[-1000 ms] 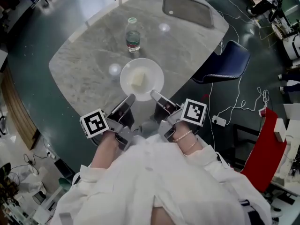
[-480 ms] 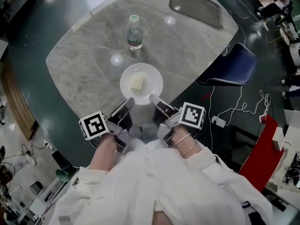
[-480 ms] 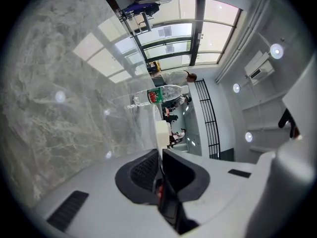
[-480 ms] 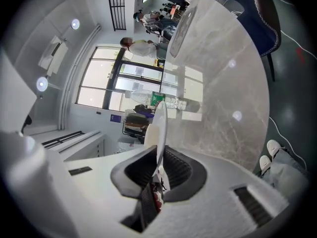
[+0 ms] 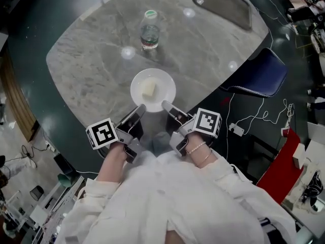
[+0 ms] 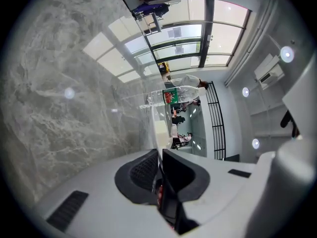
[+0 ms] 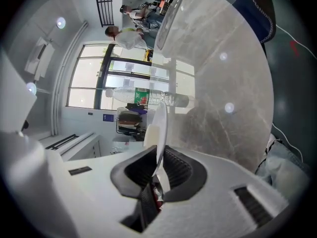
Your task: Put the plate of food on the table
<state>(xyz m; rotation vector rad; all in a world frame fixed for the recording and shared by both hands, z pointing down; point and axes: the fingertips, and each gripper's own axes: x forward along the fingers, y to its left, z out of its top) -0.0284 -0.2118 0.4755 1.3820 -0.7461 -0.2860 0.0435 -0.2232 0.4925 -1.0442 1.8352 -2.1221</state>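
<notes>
Plate (image 5: 153, 89), white, carrying a pale block of food (image 5: 149, 89) at its centre, sits over the near part of the grey marble table (image 5: 86, 70) (whether it touches the tabletop cannot be told).

Nearest: white sleeves (image 5: 152, 197).

Left gripper (image 5: 139, 109): jaws pressed together on the plate's near rim, left side.

Right gripper (image 5: 166, 105): jaws pinching the near rim, right side. The right gripper view shows the thin white edge caught between the pads.

Beyond the plate: a water bottle (image 5: 150, 32), upright, green cap, well apart from the plate.

Far edge of the table: a dark tray (image 5: 221, 4).

Right of the table: a blue chair (image 5: 259, 75).
</notes>
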